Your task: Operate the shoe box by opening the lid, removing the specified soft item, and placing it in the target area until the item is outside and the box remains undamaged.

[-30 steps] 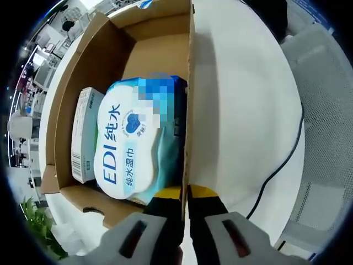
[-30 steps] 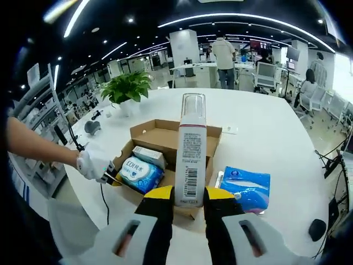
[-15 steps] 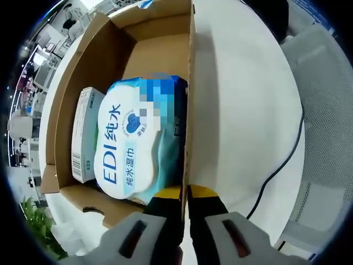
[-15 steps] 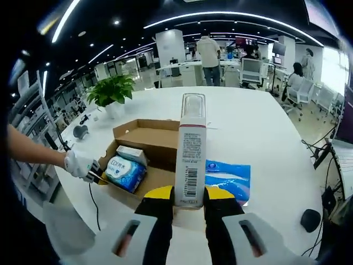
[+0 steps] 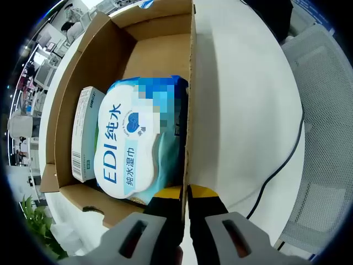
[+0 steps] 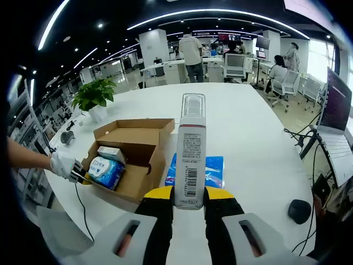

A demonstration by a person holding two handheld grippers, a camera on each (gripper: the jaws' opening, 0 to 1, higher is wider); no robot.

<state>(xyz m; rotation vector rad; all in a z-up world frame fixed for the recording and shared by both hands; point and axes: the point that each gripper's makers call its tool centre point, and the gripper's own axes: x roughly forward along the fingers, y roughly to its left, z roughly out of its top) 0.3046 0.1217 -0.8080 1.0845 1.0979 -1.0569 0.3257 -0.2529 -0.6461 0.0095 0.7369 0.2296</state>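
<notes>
The shoe box sits open on the white worktop, its lid flap standing up at the far side. Inside it I see a wet wipes pack with "EDI" printed on its white label, lying against the box's right wall in the left gripper view, and a small white carton just beside it on the left; the far part of the box floor is bare cardboard.

My left tool has its jaws closed thin on the near end of the box's right wall, which runs straight up between the yellow-tipped jaws. In the right gripper view that same tool shows at the box's left near corner, held by a gloved hand.

My right tool is clamped on a tall white pump bottle with a clear cap and a barcode, held upright above the worktop. Behind the bottle, a blue soft pack lies flat on the worktop just right of the box.

A potted plant stands at the far left of the worktop, and a black cable trails over its edge.
</notes>
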